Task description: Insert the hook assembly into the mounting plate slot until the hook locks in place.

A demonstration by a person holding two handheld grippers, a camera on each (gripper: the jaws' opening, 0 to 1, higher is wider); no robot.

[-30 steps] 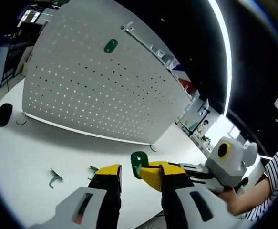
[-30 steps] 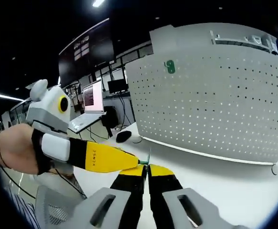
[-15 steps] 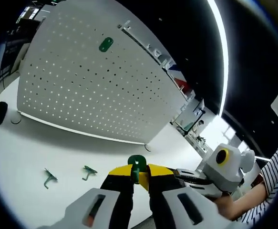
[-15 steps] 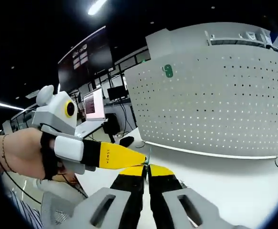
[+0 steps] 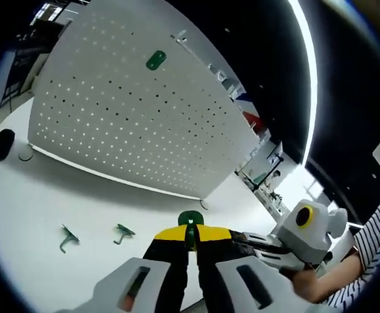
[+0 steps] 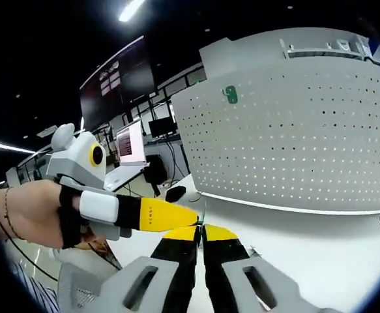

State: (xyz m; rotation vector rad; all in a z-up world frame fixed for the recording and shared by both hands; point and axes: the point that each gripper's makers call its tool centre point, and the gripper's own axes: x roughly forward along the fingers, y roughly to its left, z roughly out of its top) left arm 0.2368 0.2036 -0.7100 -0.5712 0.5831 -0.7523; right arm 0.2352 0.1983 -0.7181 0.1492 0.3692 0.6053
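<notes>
Green hooks: one (image 5: 190, 219) in claws; two loose (image 5: 66, 237) (image 5: 123, 231)

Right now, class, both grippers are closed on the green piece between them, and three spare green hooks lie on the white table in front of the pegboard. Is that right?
Not quite: two spare green hooks lie on the white table, not three, as the left gripper view shows. The rest stands: the left gripper and right gripper are closed on the green piece, before the pegboard.
</notes>
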